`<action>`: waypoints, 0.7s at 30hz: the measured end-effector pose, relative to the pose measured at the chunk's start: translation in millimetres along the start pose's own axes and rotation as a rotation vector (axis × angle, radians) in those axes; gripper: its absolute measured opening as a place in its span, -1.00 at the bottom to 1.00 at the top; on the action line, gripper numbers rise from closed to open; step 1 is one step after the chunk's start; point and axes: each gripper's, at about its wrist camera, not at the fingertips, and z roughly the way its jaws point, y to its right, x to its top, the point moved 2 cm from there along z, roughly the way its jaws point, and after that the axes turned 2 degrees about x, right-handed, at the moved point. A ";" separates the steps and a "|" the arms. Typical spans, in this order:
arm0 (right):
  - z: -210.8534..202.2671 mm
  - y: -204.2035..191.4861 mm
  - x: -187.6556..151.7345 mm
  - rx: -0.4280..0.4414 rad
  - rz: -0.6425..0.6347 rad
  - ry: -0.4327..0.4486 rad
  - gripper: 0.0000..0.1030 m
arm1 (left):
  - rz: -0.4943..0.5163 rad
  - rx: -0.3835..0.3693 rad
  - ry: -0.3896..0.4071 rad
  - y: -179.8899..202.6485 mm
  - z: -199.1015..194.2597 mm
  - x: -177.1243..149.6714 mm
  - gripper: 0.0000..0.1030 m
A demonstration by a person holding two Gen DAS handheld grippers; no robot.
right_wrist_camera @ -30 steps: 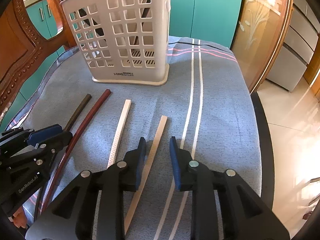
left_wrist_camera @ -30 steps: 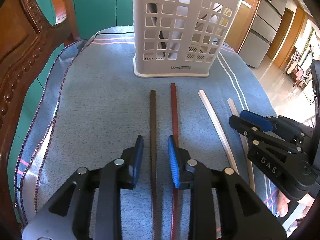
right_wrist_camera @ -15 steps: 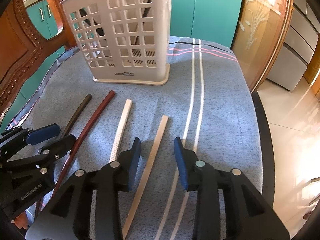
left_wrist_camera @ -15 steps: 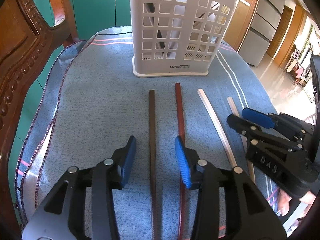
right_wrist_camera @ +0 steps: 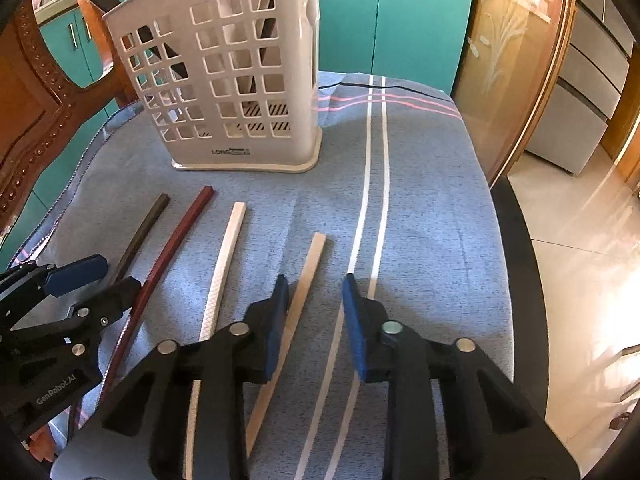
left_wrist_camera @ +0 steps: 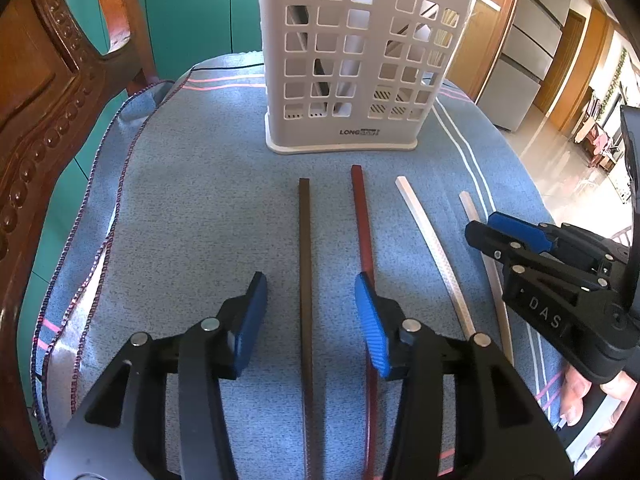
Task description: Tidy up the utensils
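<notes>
Several chopsticks lie side by side on the blue cloth: a dark brown one, a red one, a white one and a beige one. A white lattice utensil basket stands upright behind them and holds some sticks. My left gripper is open, its jaws on either side of the dark brown chopstick, just above the cloth. My right gripper is open and empty, with the beige chopstick under its left finger.
A carved wooden chair back stands at the left edge of the table. Teal cabinets are behind. The cloth-covered table drops off to a tiled floor at the right.
Both grippers have opened wider and drawn back a little. The left gripper has shifted so the dark brown chopstick lies midway between its jaws.
</notes>
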 end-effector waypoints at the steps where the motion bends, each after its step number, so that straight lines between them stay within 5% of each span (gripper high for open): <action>1: 0.0 -0.7 -0.3 0.001 -0.003 0.001 -0.54 | 0.001 -0.001 -0.001 0.1 0.1 0.0 -0.07; 21: 0.2 -1.4 -0.4 0.010 0.002 0.001 -0.55 | 0.019 0.009 -0.003 4.4 0.4 -1.4 0.14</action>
